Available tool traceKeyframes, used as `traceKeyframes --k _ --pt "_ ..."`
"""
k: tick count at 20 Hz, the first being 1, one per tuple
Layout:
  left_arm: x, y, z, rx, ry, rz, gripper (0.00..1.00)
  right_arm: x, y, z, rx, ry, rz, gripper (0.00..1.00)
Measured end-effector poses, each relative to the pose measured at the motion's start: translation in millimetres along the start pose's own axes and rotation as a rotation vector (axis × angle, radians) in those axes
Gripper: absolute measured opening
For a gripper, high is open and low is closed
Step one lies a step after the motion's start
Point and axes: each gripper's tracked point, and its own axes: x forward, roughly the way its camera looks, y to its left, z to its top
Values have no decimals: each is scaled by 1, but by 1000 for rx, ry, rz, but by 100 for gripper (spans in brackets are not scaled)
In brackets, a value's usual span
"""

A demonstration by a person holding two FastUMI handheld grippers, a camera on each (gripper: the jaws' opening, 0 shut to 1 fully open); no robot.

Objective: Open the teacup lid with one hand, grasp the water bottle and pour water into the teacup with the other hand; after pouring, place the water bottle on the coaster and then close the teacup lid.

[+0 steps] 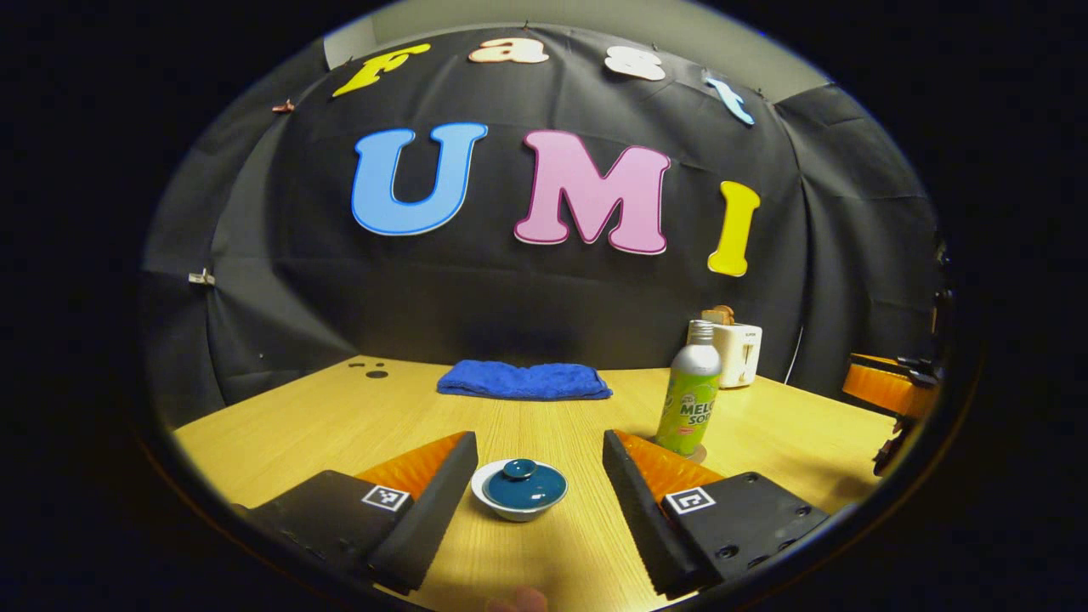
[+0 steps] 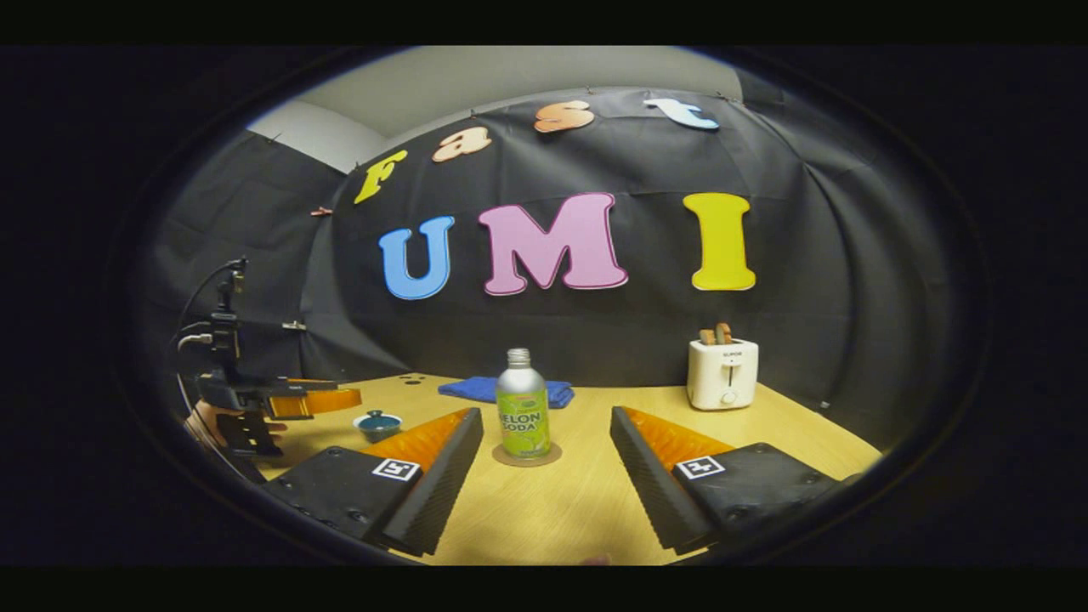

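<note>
Both views were dim overall, lit warmly from above, so the wooden table (image 1: 544, 408) glowed yellow while the black cloth wall stayed dark. Strong fisheye distortion bowed the table edge and curved the wall, with heavy darkening toward the rim of each round picture. The water bottle (image 2: 522, 414) carried a soft glare on its metal shoulder and cast a faint shadow around its coaster (image 2: 527, 456). The right gripper view looked softer and slightly hazier than the left gripper view, where the teacup lid (image 1: 524, 485) showed a small highlight.
</note>
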Motion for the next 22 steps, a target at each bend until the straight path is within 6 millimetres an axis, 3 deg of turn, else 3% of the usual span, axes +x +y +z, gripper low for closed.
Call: traceKeyframes --k 4,7,10,11,12,22 --pt "-29 -8 2 -29 -31 -10 95 -4 17 5 -14 -7 14 93" --pt "-41 -2 -9 -78 -34 -14 95 -4 19 5 -38 -14 2 94" --pt "-40 0 -15 -129 -13 -17 95 -4 9 6 -39 -22 -41 96" --pt "-41 -3 -14 -131 -13 -22 95 -4 5 6 -37 -22 -48 92" --pt "-42 1 -11 -120 -19 -9 95 -4 4 4 -32 -18 -49 96" --pt "-48 7 -5 -88 -34 5 95 -5 8 2 -49 -15 -37 96"
